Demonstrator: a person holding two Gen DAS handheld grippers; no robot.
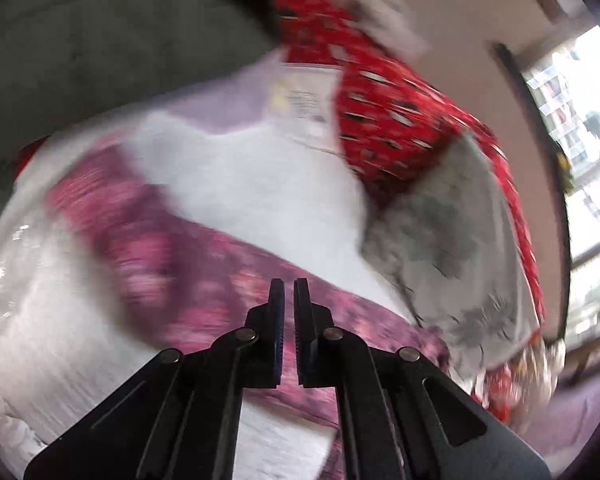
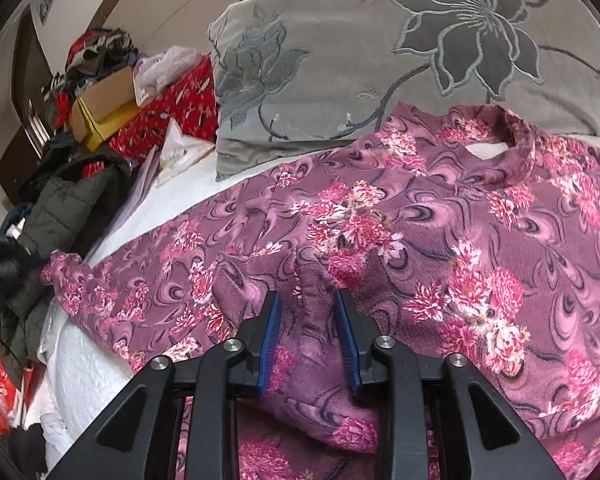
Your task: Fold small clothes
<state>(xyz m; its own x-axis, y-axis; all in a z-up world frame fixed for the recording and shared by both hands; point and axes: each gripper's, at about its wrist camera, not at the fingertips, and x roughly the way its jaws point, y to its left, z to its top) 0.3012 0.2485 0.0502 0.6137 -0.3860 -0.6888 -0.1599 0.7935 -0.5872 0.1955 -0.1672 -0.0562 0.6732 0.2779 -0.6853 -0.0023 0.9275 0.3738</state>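
Lying spread across a white bedcover (image 2: 84, 364), the purple floral top (image 2: 440, 240) is seen with its collar toward a grey flowered pillow (image 2: 380, 48). A raised fold of it is bracketed by the parted fingers of the right gripper (image 2: 306, 300). The left gripper (image 1: 289, 292) is held nearly closed, empty, over a blurred sleeve.
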